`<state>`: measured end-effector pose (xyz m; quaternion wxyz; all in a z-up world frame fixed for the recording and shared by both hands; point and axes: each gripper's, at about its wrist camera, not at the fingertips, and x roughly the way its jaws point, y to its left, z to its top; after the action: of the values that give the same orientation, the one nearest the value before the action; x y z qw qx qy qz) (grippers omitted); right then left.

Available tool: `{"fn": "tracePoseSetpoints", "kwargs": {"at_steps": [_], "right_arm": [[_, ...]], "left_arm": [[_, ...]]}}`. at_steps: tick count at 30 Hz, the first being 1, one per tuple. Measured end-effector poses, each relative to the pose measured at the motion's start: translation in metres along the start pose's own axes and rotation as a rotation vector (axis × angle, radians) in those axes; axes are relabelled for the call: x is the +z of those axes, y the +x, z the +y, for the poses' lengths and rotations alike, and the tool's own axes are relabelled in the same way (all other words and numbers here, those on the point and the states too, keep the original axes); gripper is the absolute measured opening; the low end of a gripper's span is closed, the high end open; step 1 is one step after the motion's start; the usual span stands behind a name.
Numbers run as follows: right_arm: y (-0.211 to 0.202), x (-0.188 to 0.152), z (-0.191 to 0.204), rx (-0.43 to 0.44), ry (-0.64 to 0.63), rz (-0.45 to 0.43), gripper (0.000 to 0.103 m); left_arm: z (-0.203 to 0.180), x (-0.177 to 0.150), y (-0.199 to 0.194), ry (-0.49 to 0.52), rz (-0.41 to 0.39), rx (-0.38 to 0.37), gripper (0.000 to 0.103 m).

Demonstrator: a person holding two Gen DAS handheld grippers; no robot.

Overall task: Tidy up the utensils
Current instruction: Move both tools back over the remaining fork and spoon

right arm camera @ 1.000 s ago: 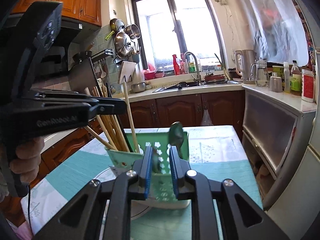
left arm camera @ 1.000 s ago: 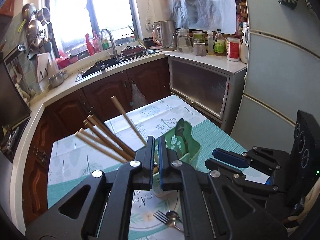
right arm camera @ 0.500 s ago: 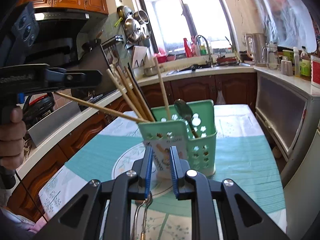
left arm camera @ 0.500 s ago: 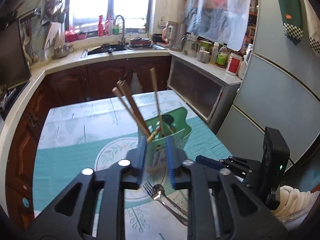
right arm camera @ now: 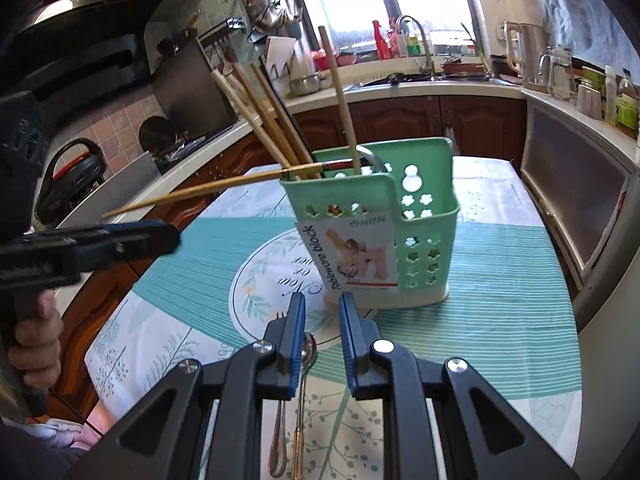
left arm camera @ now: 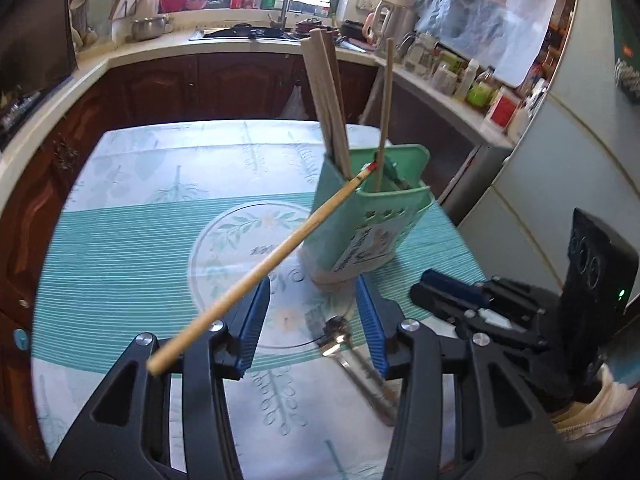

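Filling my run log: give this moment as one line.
left gripper: jaws just opened, empty | wooden chopstick: loose, tip in green plastic utensil holder | right gripper: open

We cannot see the lower ends of the chopsticks (right arm camera: 260, 120) inside the green caddy (right arm camera: 416, 240). The right hand-held gripper (right arm camera: 320, 322) covers part of the fork (right arm camera: 279, 432) and the spoon (right arm camera: 307, 350); their handles run off the bottom edge.

Both wrist views look down, close, at the perforated green plastic utensil caddy (left arm camera: 370, 216) (right arm camera: 404, 232), from opposite sides.
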<state>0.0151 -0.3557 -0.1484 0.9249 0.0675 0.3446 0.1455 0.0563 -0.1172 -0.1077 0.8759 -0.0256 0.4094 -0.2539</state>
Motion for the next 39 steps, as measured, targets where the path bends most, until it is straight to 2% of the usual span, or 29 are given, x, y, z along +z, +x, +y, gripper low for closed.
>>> {"fn": "tracePoseSetpoints", "kwargs": {"at_steps": [3,7,8,9,11,15,17,21,25,30,34,35,39], "right_arm": [[0.004,0.005,0.007,0.006,-0.016,0.004,0.017],[0.003,0.010,0.012,0.028,-0.018,-0.011,0.017],[0.003,0.009,0.013,0.029,-0.020,-0.010,0.017],[0.003,0.008,0.013,0.028,-0.022,-0.008,0.017],[0.004,0.006,0.012,0.022,-0.022,-0.005,0.017],[0.005,0.003,0.005,0.010,0.006,0.002,0.017],[0.005,0.001,0.002,0.007,0.019,0.003,0.017],[0.007,-0.001,-0.001,-0.006,0.024,0.011,0.017],[0.009,-0.003,-0.002,-0.009,0.025,0.018,0.017],[0.009,-0.005,-0.001,-0.016,0.015,0.027,0.017],[0.013,-0.007,0.000,-0.016,0.002,0.056,0.017],[0.015,-0.008,0.000,-0.013,0.000,0.065,0.017],[0.024,-0.008,0.001,0.005,0.000,0.126,0.017]], "left_arm": [[0.002,0.011,0.003,-0.035,-0.064,-0.025,0.041],[0.000,0.028,-0.003,-0.038,-0.184,0.039,0.041],[-0.002,0.035,-0.005,-0.036,-0.202,0.045,0.038],[-0.004,0.041,-0.007,-0.036,-0.221,0.045,0.025],[-0.010,0.056,-0.011,-0.028,-0.244,0.034,0.008],[-0.028,0.093,-0.017,0.000,-0.265,0.048,0.001],[-0.038,0.114,-0.021,0.022,-0.263,0.034,0.001],[-0.065,0.158,-0.025,0.108,-0.254,0.075,0.001],[-0.084,0.182,-0.016,0.151,-0.221,0.104,0.001],[-0.094,0.171,-0.010,0.186,-0.182,0.083,0.001],[-0.085,0.144,-0.006,0.152,-0.126,0.065,0.004],[-0.079,0.134,-0.006,0.138,-0.116,0.061,0.010],[-0.056,0.092,-0.007,0.065,-0.078,0.071,0.046]]}}
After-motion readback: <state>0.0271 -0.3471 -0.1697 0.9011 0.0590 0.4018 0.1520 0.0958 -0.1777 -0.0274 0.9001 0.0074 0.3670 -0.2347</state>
